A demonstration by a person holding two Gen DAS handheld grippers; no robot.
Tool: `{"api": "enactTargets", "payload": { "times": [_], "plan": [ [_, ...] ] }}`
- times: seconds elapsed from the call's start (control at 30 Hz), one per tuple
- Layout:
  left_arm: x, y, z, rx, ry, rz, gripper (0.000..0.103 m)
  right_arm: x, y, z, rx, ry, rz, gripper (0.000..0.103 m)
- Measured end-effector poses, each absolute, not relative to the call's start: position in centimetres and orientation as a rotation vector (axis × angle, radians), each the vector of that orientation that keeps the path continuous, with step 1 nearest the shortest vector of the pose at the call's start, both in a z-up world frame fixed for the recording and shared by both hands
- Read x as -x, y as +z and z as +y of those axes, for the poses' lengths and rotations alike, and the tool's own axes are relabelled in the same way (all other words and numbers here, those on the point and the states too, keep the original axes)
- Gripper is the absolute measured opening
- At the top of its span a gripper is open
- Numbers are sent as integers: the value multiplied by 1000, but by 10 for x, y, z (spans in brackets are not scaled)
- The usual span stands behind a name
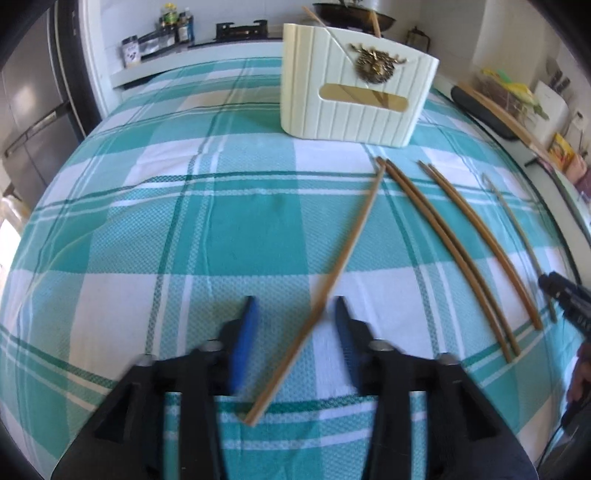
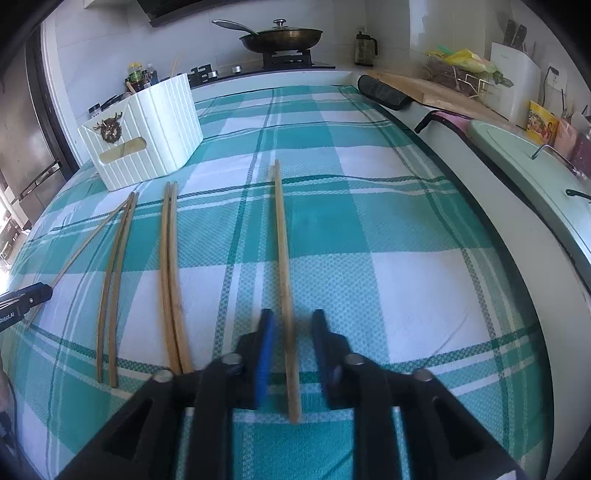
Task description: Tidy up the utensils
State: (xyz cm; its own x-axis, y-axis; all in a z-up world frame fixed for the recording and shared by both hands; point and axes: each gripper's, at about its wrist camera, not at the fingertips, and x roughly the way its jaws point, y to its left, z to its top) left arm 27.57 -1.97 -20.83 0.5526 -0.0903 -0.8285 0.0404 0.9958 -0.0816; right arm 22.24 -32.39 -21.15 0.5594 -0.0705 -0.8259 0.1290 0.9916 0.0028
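Observation:
A white ribbed basket [image 1: 354, 107] [image 2: 147, 136] stands on the teal checked cloth, with chopsticks sticking out of it. My left gripper [image 1: 295, 301] is open just above the cloth. A single chopstick [image 1: 369, 201] lies slanted between its blue pads, close to the right one. My right gripper [image 2: 292, 313] is open too, and another single chopstick [image 2: 283, 258] lies lengthwise between its pads with a gap on each side. Two pairs of chopsticks [image 2: 110, 288] [image 2: 171, 277] lie side by side between the two grippers. Each gripper shows at the edge of the other's view.
A stove with a lidded pan [image 2: 284, 37] is behind the table. A wooden board [image 2: 443, 94] and a mint-green lid [image 2: 524, 155] sit along the right counter. A fridge [image 1: 33, 110] stands at the far left. Bottles [image 1: 173, 22] line the back ledge.

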Motion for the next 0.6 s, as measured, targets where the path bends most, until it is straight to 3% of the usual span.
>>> {"api": "enactTargets", "payload": {
  "times": [0.03,0.07,0.2,0.33,0.6],
  "plan": [
    [-278,-210,-19,52,-74,978,71,-225,-212,-323,-52,-124,971,60],
    [-282,-213,-19,36,-69,984,71,-228,-214,-321,-38,-123,973,63],
    [-288,-217,-22,-46,-64,964,80,-233,-217,-312,22,-126,969,63],
    [-291,-222,-13,-37,-52,955,96,-235,-218,-312,22,-126,967,63],
    [-293,-223,-11,-27,-50,961,100,-235,-218,-312,25,-128,966,63]
  ]
}}
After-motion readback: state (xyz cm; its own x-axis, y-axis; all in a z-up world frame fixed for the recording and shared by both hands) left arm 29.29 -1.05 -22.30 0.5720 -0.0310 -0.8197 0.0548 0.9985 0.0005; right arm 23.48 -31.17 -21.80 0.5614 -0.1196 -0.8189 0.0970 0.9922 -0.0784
